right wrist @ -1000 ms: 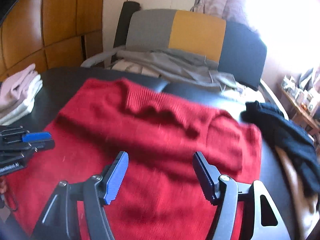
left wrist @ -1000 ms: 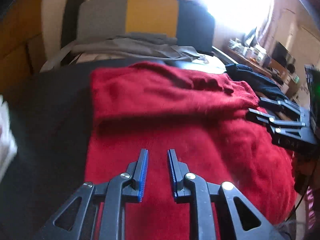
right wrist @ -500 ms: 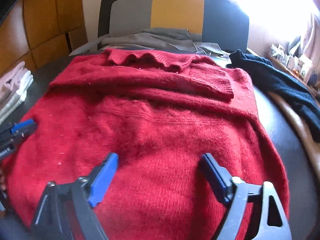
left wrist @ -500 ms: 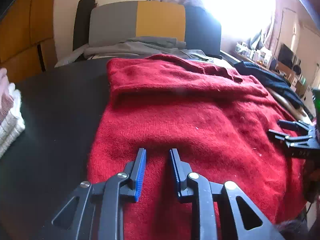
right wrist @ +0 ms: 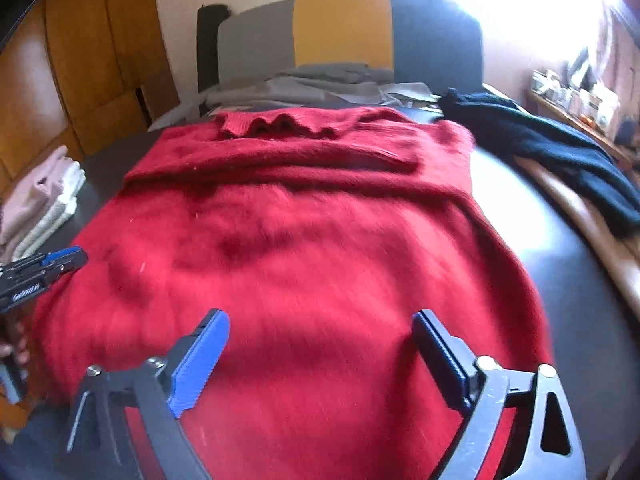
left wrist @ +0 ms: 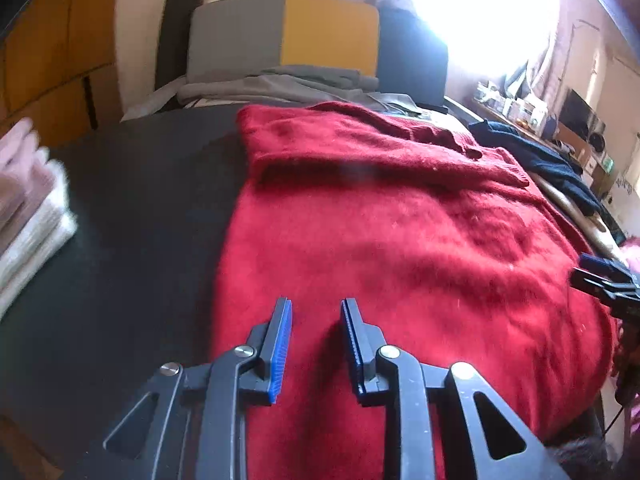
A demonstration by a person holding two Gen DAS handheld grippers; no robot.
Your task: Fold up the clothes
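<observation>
folded stack (left wrist: 28,216) blurred, cut off left

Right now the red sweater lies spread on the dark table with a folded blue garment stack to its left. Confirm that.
Wrong in one respect: the folded stack left of the red sweater is pale pink and white, not blue, as the right wrist view shows. The sweater does lie spread on the dark table.

A plain deep-red fuzzy knit sweater (right wrist: 312,240) covers the black glossy surface (left wrist: 132,216). The chair back (right wrist: 344,32) has grey, mustard-yellow and dark panels. Folded pink and cream towels (right wrist: 40,204); a navy knit garment (right wrist: 552,152).
</observation>
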